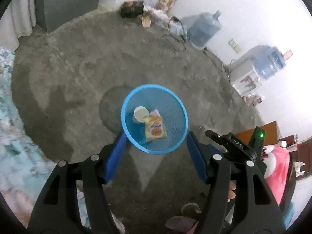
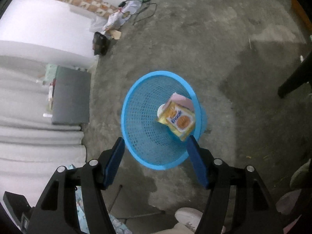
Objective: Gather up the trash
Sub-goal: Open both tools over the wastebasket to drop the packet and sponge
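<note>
Both hand-held grippers (image 1: pixel 156 146) (image 2: pixel 155 148) gape above basket rim (image 1: pixel 124 105); bare floor (image 1: pixel 78 62) surrounds.

Both wrist views are aimed steeply down at the concrete floor (image 1: pixel 78 62) from close above; the blue mesh basket (image 1: pixel 124 105) (image 2: pixel 124 117) is shared, centred between each claw's fingers.

A mesh basket (image 1: pixel 124 117) stands on the floor (image 1: pixel 78 68), below and ahead of both grippers. In it lie a snack packet (image 1: pixel 155 130) and a cup (image 1: pixel 140 114), touching, the cup partly under the packet. Two water jugs (image 1: pixel 204 29) stand along the far wall, well apart from the basket.
</note>
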Action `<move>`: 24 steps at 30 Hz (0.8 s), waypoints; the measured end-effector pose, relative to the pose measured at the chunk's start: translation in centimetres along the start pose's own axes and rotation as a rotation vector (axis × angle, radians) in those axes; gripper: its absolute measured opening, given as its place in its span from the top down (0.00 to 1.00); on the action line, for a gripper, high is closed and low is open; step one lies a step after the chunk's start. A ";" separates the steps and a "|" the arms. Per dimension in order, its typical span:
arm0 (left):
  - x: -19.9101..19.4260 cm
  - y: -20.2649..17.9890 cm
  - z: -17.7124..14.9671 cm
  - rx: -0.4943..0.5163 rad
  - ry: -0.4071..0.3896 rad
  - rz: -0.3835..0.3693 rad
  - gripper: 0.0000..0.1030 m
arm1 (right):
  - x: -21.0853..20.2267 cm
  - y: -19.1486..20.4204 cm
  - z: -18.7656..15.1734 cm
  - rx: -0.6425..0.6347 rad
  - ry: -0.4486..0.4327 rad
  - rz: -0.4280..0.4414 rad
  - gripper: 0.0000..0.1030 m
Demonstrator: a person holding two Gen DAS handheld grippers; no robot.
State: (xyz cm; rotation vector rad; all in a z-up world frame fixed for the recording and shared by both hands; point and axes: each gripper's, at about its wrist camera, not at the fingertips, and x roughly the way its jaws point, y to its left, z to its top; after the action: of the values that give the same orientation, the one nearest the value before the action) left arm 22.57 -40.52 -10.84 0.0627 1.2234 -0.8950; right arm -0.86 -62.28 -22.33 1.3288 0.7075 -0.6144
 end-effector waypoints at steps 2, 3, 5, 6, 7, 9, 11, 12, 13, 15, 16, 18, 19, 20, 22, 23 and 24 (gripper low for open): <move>-2.8 0.3 -0.4 0.001 -0.034 -0.020 0.41 | -1.5 0.7 -0.3 -0.031 -0.008 0.021 0.35; -4.1 0.3 -0.9 0.003 -0.049 -0.022 0.39 | -2.5 1.2 -0.4 -0.052 -0.015 0.035 0.33; -6.7 0.5 -1.6 0.012 -0.086 -0.022 0.37 | -3.7 2.4 -0.6 -0.089 -0.023 0.061 0.32; -8.7 0.9 -2.2 0.020 -0.115 -0.017 0.36 | -4.4 3.3 -0.8 -0.116 -0.023 0.078 0.31; -10.1 0.9 -3.0 0.025 -0.133 -0.012 0.35 | -5.2 4.5 -1.1 -0.150 -0.023 0.099 0.31; -13.3 1.5 -4.4 0.043 -0.177 0.012 0.34 | -6.2 6.4 -1.6 -0.194 -0.008 0.124 0.30; -16.0 2.1 -5.8 0.065 -0.219 0.019 0.32 | -7.0 8.5 -2.4 -0.241 0.014 0.154 0.30; -17.8 2.4 -6.8 0.083 -0.251 0.030 0.30 | -7.4 9.8 -3.0 -0.270 0.028 0.176 0.30; -19.2 2.8 -7.8 0.100 -0.284 0.047 0.30 | -7.9 11.1 -3.8 -0.298 0.043 0.200 0.30; -21.7 3.5 -9.7 0.138 -0.336 0.084 0.29 | -8.5 13.3 -5.1 -0.342 0.073 0.244 0.30; -22.5 3.8 -10.4 0.149 -0.355 0.103 0.28 | -8.7 14.3 -5.7 -0.362 0.087 0.261 0.30; -24.7 4.8 -12.4 0.169 -0.400 0.154 0.28 | -9.0 16.8 -7.2 -0.406 0.121 0.294 0.30; -25.8 5.5 -13.4 0.170 -0.423 0.186 0.28 | -9.0 18.1 -8.0 -0.429 0.143 0.314 0.30; -26.3 5.8 -14.0 0.170 -0.437 0.207 0.28 | -9.1 19.1 -8.8 -0.449 0.164 0.331 0.30; -28.0 7.1 -15.4 0.178 -0.477 0.279 0.28 | -8.9 21.6 -10.8 -0.501 0.214 0.362 0.30; -28.7 7.7 -15.9 0.179 -0.494 0.318 0.28 | -8.8 22.8 -11.8 -0.528 0.242 0.373 0.30; -29.4 8.4 -16.4 0.182 -0.515 0.367 0.28 | -8.6 24.0 -13.0 -0.555 0.269 0.390 0.30</move>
State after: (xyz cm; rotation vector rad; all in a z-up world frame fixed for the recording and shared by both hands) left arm 13.32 -10.39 3.80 0.1844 0.6214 -0.6415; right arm 10.24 -45.97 -1.64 0.9913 0.7400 0.0820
